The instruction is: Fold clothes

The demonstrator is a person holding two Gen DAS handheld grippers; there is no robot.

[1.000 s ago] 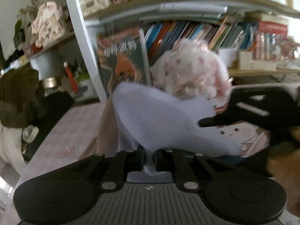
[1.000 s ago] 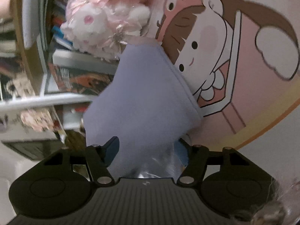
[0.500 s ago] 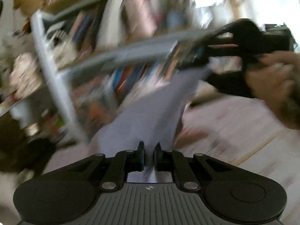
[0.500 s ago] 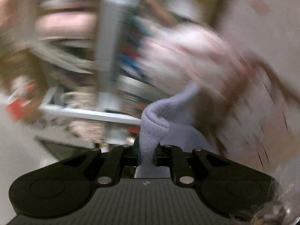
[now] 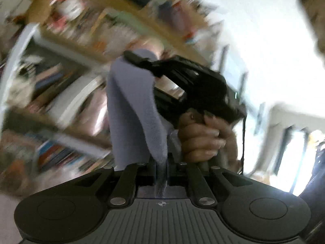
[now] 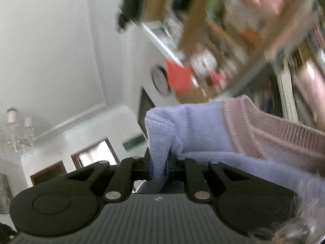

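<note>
With both cameras tipped up toward the ceiling, the lavender knit garment [image 5: 132,109] is off any surface, strung in the air between the two grippers. The left gripper [image 5: 161,162] is clamped on a thin edge of it right at its fingertips. The right gripper [image 6: 158,162] pinches a bunched fold, a pink ribbed band [image 6: 264,130] trailing off to the right. From the left camera the cloth's long axis runs straight away, up to the right gripper's far tip, with the person's hand [image 5: 203,136] wrapped round its handle just right of the drape. Soft, fuzzy, limp fabric, sagging between holds. Behind, a blurred bookshelf [image 5: 81,50]. No laying surface shows here.
</note>
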